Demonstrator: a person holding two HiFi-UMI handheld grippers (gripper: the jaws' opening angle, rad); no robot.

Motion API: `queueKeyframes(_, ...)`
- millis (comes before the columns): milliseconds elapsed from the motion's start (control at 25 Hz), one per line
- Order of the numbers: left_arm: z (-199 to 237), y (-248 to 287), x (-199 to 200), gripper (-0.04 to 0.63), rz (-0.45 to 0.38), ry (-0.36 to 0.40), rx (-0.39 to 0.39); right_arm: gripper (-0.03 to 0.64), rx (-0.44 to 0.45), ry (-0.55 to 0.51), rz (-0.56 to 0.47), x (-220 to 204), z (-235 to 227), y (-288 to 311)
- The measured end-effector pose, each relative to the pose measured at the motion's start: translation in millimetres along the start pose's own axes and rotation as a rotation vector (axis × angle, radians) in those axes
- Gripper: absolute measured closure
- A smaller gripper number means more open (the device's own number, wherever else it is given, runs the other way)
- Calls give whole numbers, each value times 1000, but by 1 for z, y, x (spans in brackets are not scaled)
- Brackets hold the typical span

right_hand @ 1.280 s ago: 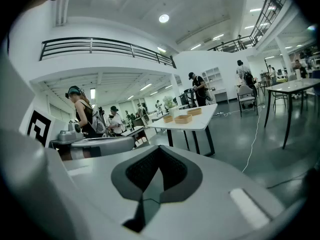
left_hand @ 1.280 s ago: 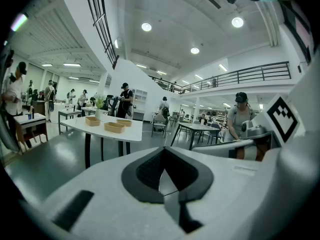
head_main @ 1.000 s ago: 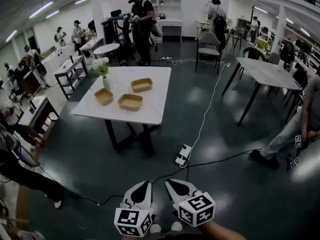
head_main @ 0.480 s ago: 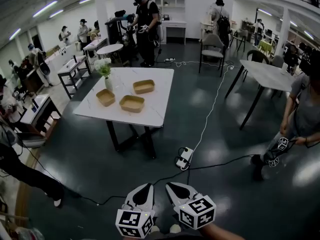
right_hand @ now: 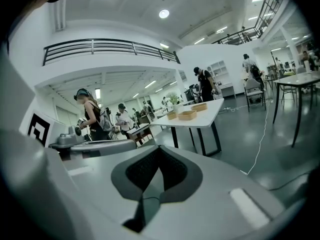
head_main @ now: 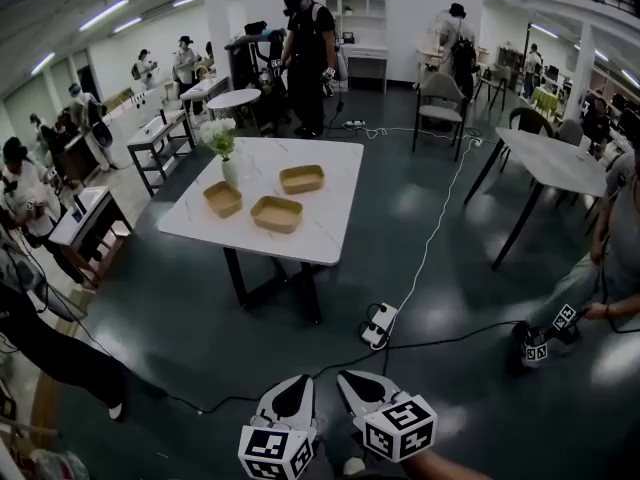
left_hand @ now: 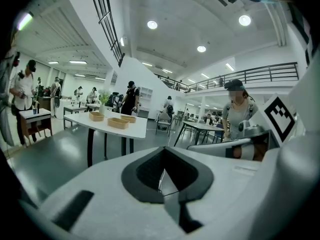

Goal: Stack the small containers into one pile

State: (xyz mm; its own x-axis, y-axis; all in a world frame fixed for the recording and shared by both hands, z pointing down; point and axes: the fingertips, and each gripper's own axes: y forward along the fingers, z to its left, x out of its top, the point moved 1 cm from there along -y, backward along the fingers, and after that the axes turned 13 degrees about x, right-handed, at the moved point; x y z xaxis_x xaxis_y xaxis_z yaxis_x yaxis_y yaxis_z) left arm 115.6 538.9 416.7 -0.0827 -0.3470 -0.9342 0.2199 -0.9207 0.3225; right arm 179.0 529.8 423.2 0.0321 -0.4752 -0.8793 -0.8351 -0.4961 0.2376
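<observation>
Three shallow tan containers lie apart on a white table (head_main: 320, 236) well ahead of me: one at the left (head_main: 223, 199), one nearer the front (head_main: 277, 214) and one behind (head_main: 302, 178). The same containers show small and far off in the left gripper view (left_hand: 118, 123) and in the right gripper view (right_hand: 187, 115). My left gripper (head_main: 298, 382) and right gripper (head_main: 347, 378) hang side by side low in the head view, over the dark floor and far short of the table. Both are shut with nothing in them (left_hand: 162, 176) (right_hand: 149, 184).
A vase of white flowers (head_main: 225, 146) stands at the table's left, by the containers. A power strip (head_main: 378, 326) and its white and black cables lie on the floor between me and the table. Another table (head_main: 555, 163) and a chair (head_main: 440, 98) are to the right; people stand around.
The table has drifted right and down in the head view and looks slightly nearer. The person at the right has shifted. Both grippers stay shut, a little lower in the picture.
</observation>
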Motion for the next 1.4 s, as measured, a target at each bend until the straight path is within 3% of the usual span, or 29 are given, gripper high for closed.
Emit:
queueKeyframes(560, 74, 90, 48, 601, -15, 8, -47, 620, -54, 11, -17, 53, -46, 98)
queueKeyframes(1040, 139, 143, 74, 601, -14, 40, -102, 620, -107, 27, -19, 73, -66, 173)
queueKeyframes(1400, 152, 177, 81, 601, 8, 38, -107, 620, -113, 44, -5, 86, -89, 199)
